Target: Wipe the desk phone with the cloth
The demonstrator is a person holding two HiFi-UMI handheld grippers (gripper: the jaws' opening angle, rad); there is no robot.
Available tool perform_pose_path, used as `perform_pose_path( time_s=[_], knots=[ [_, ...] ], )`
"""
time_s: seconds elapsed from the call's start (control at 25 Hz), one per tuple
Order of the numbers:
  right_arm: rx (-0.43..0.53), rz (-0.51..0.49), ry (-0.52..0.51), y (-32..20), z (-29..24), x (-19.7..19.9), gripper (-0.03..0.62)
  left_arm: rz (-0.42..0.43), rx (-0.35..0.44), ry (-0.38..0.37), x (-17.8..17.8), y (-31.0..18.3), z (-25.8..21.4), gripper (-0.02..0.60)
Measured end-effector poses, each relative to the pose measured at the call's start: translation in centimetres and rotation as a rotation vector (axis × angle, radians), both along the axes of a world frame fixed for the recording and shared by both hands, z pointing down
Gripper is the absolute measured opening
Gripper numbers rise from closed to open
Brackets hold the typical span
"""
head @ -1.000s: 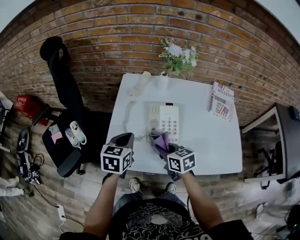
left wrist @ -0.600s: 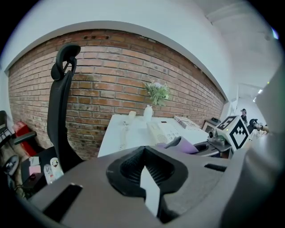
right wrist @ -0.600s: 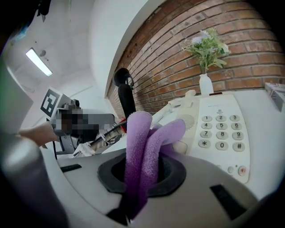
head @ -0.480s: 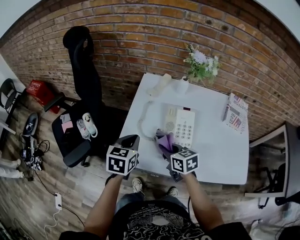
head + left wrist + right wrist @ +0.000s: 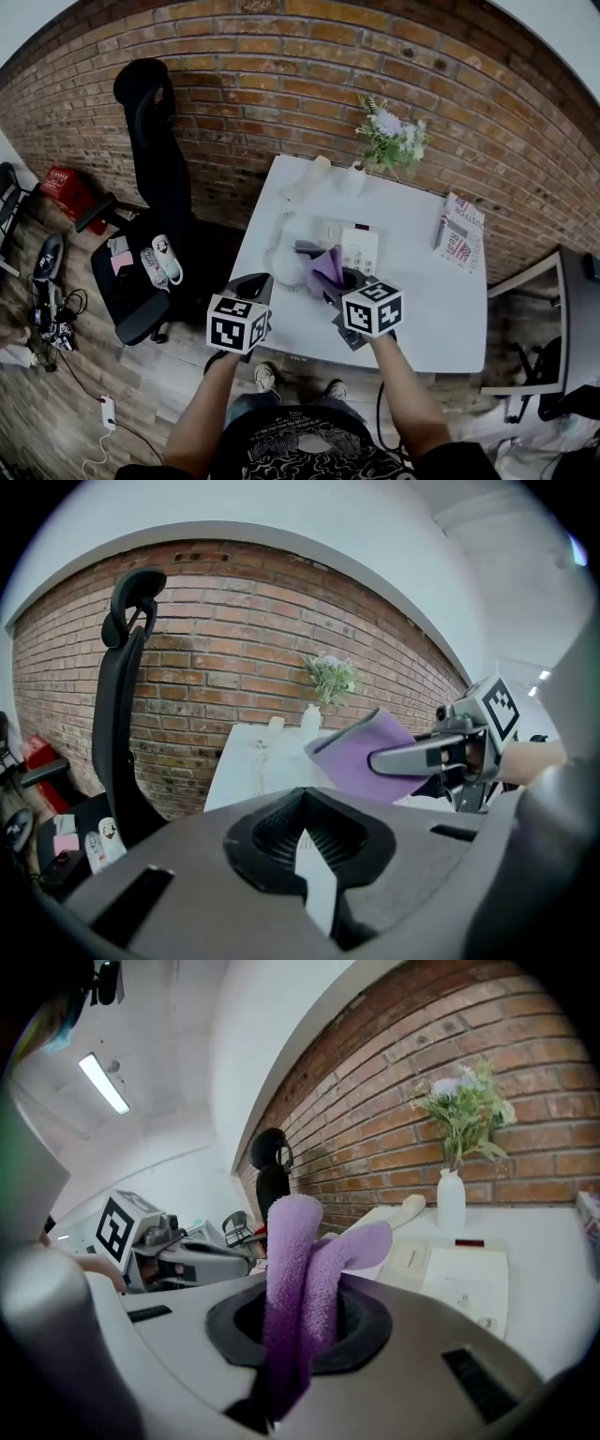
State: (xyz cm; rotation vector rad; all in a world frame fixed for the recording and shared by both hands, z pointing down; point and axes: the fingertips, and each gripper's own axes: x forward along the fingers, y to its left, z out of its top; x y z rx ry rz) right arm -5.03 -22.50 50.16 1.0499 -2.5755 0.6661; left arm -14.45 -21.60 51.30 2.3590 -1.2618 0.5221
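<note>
The white desk phone (image 5: 361, 247) lies on the white table (image 5: 441, 305); its handset (image 5: 306, 178) is off the cradle, at the back left, with the coiled cord trailing to the phone. My right gripper (image 5: 339, 281) is shut on a purple cloth (image 5: 323, 264), whose folded end sticks up and forward over the phone's left side. In the right gripper view the cloth (image 5: 300, 1260) rises between the jaws, with the phone (image 5: 464, 1283) ahead to the right. My left gripper (image 5: 255, 279) hovers at the table's front left edge, shut and holding nothing.
A vase of flowers (image 5: 389, 131) stands at the table's back edge by the brick wall. A folded magazine (image 5: 457, 232) lies at the right. A black office chair (image 5: 150, 141) stands left of the table, with a red crate (image 5: 66, 187) beyond it.
The right gripper has carried the cloth a little farther in, from the phone's front left corner onto its left side. The left gripper has hardly moved.
</note>
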Motion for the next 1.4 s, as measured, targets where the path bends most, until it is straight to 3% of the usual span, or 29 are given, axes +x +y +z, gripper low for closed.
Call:
perform_pose_path(
  time_s=[0.36, 1.0, 1.2, 1.4],
  knots=[
    [0.092, 0.007, 0.103, -7.0, -3.4, 1.5, 0.044, 0.017, 0.004, 0.007, 0.0, -2.2, -0.1, 0.006],
    [0.191, -0.068, 0.378, -16.2, -2.3, 0.4, 0.044, 0.05, 0.005, 0.014, -1.4, -7.3, 0.3, 0.006],
    [0.188, -0.12, 0.475, -17.4, 0.3, -0.2, 0.044, 0.043, -0.002, 0.004, -2.7, -8.0, 0.8, 0.006],
    [0.132, -0.149, 0.5, -17.2, 2.6, -0.5, 0.044, 0.03, -0.014, 0.011, -3.4, -8.3, 1.5, 0.006]
  ],
)
